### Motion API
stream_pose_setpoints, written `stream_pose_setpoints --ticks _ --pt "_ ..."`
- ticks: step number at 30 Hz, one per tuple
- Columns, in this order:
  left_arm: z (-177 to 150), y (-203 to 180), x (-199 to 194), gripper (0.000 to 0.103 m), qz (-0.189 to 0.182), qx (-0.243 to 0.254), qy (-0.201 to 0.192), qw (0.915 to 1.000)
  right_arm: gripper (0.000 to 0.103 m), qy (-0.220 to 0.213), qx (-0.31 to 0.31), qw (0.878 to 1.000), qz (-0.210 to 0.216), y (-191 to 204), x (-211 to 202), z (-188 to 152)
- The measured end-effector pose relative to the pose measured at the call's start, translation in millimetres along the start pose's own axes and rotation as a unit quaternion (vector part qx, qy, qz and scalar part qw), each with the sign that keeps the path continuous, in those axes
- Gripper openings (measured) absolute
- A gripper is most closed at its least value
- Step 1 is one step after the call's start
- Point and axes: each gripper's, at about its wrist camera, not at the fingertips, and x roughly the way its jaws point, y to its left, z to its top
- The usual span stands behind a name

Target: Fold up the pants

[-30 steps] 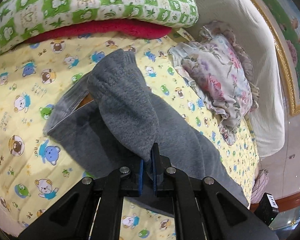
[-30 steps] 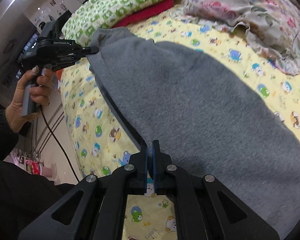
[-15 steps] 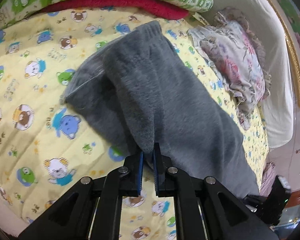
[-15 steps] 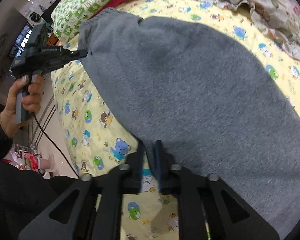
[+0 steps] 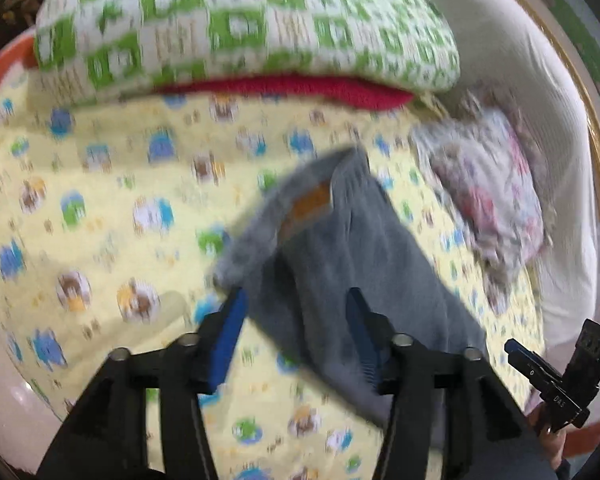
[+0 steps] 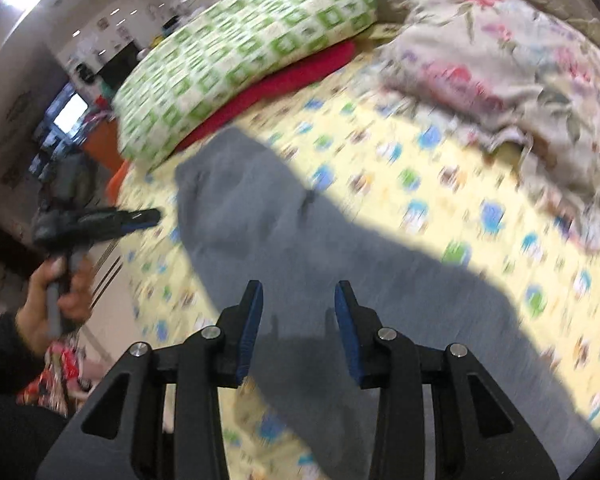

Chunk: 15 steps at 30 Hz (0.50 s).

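Observation:
The grey pants [image 5: 360,248] lie folded lengthwise on the yellow cartoon-print bed sheet [image 5: 100,200], with an orange label showing at the waistband. My left gripper [image 5: 296,316] hovers over their near end. Its jaws are opening wide and the blue pads stand clear of the cloth. In the right wrist view the pants [image 6: 280,232] stretch across the bed. My right gripper [image 6: 299,312] is above them, its jaws opening and its pads pressing on nothing. A hand holds the left gripper [image 6: 140,216] beside the waistband. Both views are blurred by motion.
A green-and-white checked pillow [image 5: 240,20] rests on a red blanket [image 5: 300,88] at the far side. A floral pillow [image 5: 488,196] lies against the white padded headboard [image 5: 520,80]. The bed's edge and the floor [image 6: 112,312] are on the near left.
Both grippers were shut on the pants' edges. They have let go, their jaws have spread, and both have pulled back. The lifted fold now lies flat on the bed.

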Motion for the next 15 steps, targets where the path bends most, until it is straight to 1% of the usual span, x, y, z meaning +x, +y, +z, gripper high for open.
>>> stream_pose_setpoints --ticks 2,3,4,6,9,12,15 --pt "11.9 -3.0 0.6 0.057 0.01 0.001 -0.011 0.9999 0.039 0.0 0.01 1.0 -0.006 -8.3 8.3 18.2" --pt "18.3 -4.5 3.0 0.062 0.018 0.001 -0.014 0.9997 0.039 0.001 0.017 1.0 -0.008 -14.2 13.9 26.3" --pt "24.6 -5.8 8.0 0.064 0.026 0.006 -0.012 0.9996 0.039 0.003 0.026 1.0 -0.009 -21.9 20.0 34.3" --pt "32.0 -5.6 20.9 0.064 0.044 0.015 -0.003 0.9989 0.039 0.007 0.045 0.999 -0.015 -35.5 34.8 49.2" --pt "35.1 0.8 45.5 0.064 0.061 0.019 0.027 0.9976 0.039 0.02 0.058 0.998 -0.022 -51.7 57.3 59.8" --pt "27.9 8.9 61.7 0.064 0.065 0.021 0.059 0.9959 0.039 0.059 0.067 0.996 -0.017 -61.8 82.2 58.5" --pt "12.8 16.2 71.1 0.064 0.061 0.027 0.089 0.9938 0.039 0.092 0.049 0.995 0.001 -53.4 96.4 44.1"
